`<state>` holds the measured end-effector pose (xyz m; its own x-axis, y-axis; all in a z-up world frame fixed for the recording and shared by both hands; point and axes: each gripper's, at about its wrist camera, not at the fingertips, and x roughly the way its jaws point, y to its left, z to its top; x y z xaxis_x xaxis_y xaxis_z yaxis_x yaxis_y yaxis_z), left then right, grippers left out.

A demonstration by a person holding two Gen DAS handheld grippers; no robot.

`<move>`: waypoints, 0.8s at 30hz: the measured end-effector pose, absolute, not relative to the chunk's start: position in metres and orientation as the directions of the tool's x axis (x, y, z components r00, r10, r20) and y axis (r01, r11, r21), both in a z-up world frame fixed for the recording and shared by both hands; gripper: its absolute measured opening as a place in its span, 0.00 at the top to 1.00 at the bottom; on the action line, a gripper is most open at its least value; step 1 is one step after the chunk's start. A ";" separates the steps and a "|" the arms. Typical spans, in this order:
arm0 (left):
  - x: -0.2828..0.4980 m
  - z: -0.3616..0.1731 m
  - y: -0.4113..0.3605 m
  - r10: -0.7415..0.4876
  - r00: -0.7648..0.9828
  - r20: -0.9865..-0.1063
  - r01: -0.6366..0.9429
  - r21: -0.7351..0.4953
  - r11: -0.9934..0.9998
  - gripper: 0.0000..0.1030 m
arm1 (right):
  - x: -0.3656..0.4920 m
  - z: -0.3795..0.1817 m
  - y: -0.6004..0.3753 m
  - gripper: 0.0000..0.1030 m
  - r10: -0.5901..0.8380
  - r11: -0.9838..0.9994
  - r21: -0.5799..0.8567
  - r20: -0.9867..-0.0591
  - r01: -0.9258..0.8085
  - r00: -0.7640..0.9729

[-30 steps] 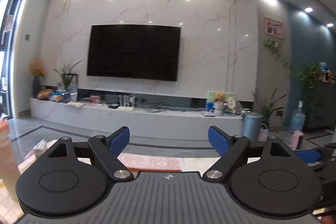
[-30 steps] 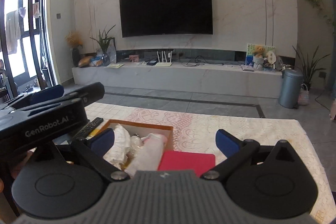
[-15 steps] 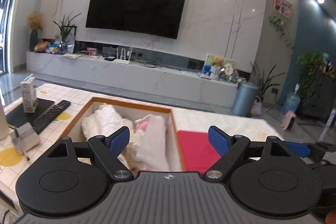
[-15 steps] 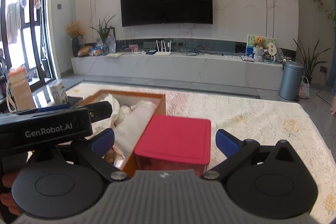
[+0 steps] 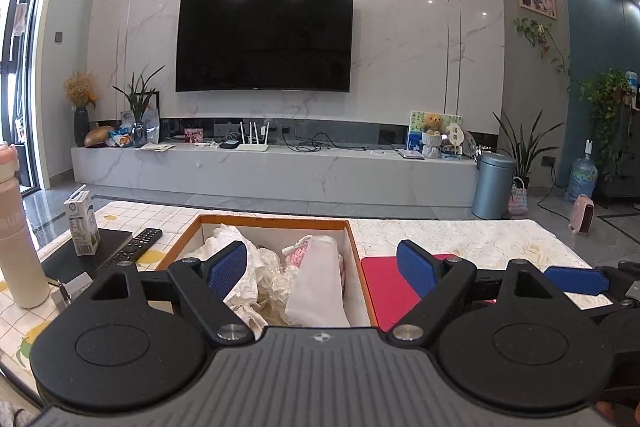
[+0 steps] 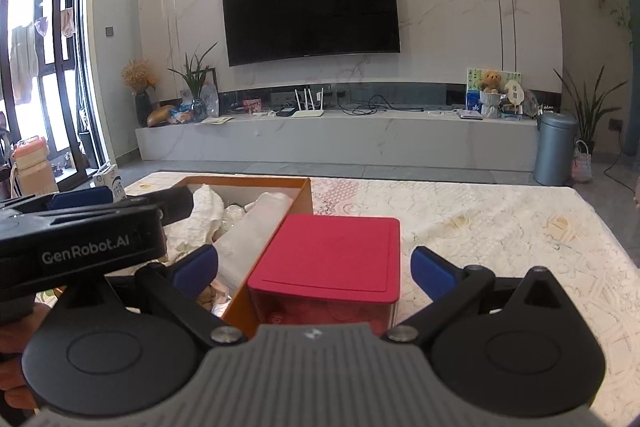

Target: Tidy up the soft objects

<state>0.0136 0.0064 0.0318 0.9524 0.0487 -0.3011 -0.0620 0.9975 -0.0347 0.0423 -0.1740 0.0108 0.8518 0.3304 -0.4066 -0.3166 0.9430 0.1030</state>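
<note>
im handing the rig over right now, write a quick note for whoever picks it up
Left gripper: open, empty, hovering over the orange box.
Right gripper: open, empty, facing the red-lidded container.
The soft items, white cloths and a pink knit piece, lie loose in the orange box; the red-lidded container sits shut beside it, to its right.
Done: nothing visibly sorted.
Left: probably open the container, then move the soft items in.

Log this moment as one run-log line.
left gripper: open, over box | right gripper: open, over red tub | nothing held
</note>
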 end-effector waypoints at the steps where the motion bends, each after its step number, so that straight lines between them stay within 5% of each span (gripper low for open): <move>1: 0.013 0.032 0.006 0.053 0.952 -0.301 -0.065 -0.031 0.997 0.04 | 0.043 0.010 -0.176 0.02 0.332 0.943 0.110 -0.411 -0.315 0.849; 24: 0.016 0.029 0.004 0.075 0.943 -0.325 -0.076 0.010 0.997 0.04 | 0.046 0.004 -0.174 0.02 0.312 0.949 0.099 -0.443 -0.299 0.841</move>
<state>0.0163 0.0043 0.0287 0.9428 0.0751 -0.3248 -0.0759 0.9971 0.0102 0.0464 -0.1741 0.0038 0.8409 0.3115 -0.4426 -0.2995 0.9490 0.0990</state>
